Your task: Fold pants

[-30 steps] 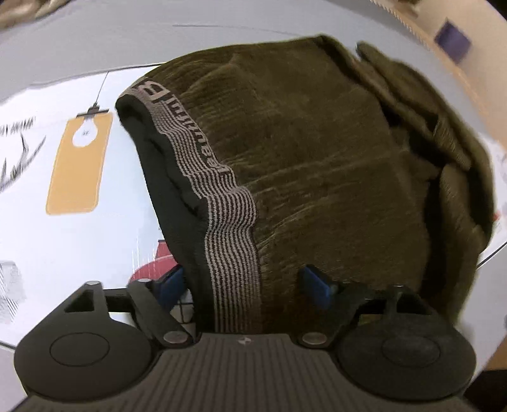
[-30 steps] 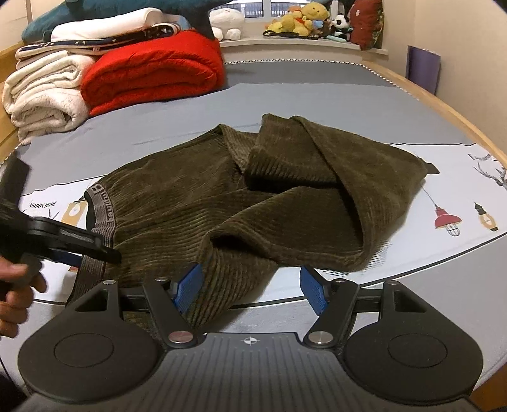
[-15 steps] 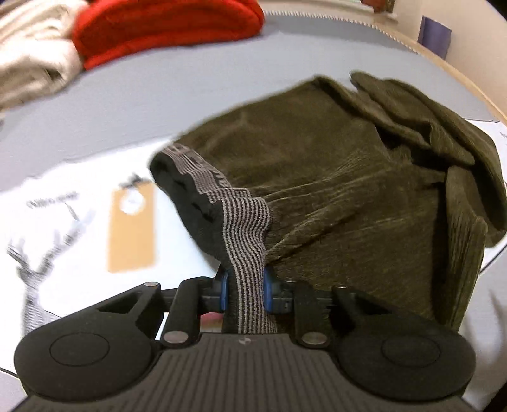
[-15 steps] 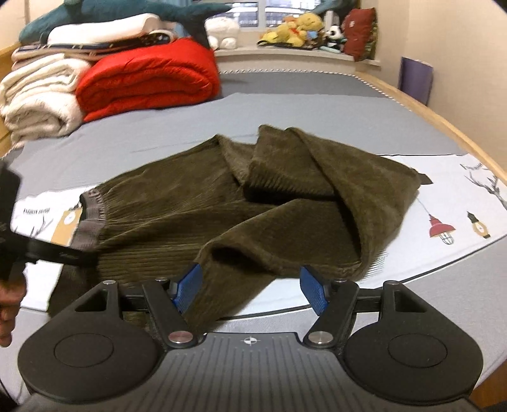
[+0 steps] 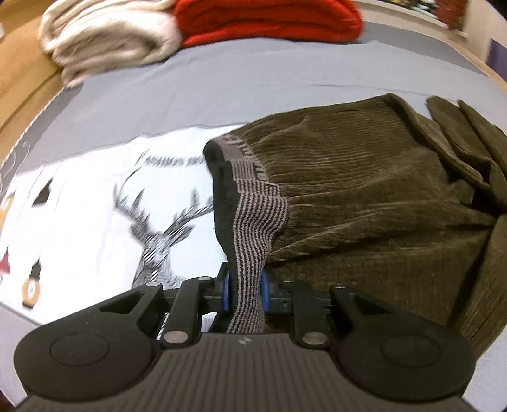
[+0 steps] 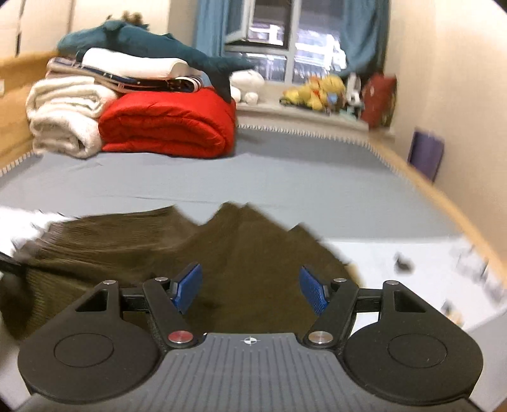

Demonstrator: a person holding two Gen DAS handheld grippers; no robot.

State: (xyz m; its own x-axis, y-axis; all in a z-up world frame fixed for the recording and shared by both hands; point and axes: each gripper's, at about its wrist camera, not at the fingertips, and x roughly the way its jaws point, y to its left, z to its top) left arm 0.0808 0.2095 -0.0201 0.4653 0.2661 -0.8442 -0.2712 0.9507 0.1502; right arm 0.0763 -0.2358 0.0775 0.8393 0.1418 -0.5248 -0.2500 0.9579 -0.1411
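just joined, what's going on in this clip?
A person with two handheld grippers is folding olive corduroy pants on a grey bed. The left gripper is clamped on the striped waistband, lifting that corner. The right gripper hangs open above the pant legs, holding nothing. No fold is made yet.

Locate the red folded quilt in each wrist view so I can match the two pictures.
Left wrist view: the red folded quilt lies along the top edge, just right of centre, partly cut off.
Right wrist view: the quilt sits in the upper left, on the grey bed sheet.
Shared landmark: the cream rolled blanket lies directly left of the quilt in both.
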